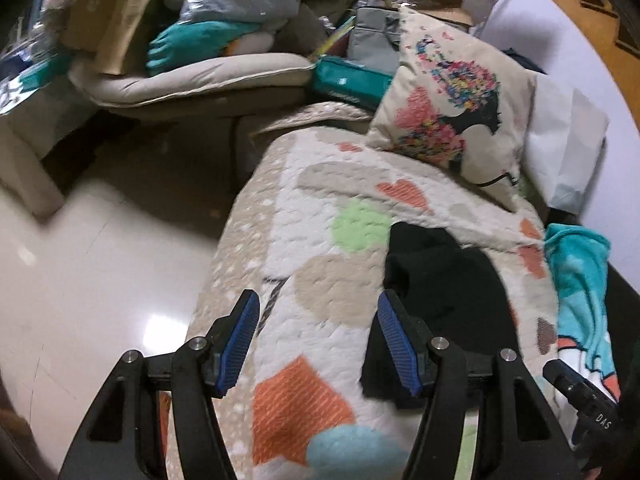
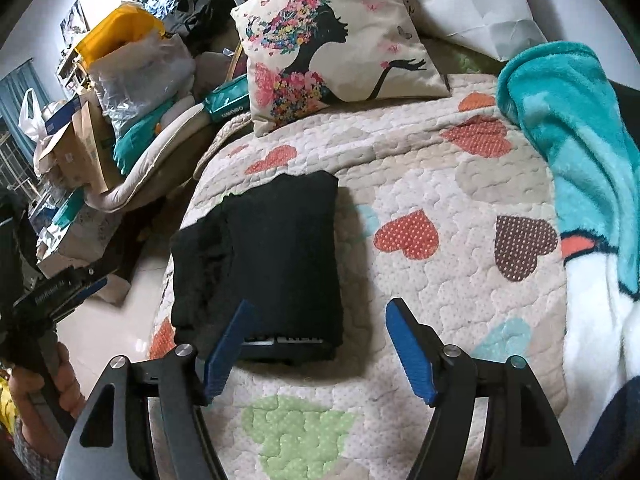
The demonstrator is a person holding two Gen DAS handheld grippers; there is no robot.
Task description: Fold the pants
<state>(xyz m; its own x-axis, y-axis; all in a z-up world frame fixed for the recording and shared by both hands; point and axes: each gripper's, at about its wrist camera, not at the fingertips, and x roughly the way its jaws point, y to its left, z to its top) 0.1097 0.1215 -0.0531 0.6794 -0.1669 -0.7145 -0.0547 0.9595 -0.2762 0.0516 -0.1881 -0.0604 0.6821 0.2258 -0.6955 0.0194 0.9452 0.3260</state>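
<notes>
Black pants [image 2: 272,264] sit folded ahead of my right tongs [image 2: 316,344]; both tongs gape empty, left tongs [image 1: 318,336] too, so folding looks done.

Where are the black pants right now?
In the right wrist view, the black pants lie folded on the heart quilt, left of centre, below the printed pillow.

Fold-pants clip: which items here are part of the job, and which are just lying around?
Part of the job:
black pants, folded into a rectangle on the heart quilt
left gripper, open
right gripper, open

Lying about:
printed cushion
teal blanket
cardboard boxes
</notes>
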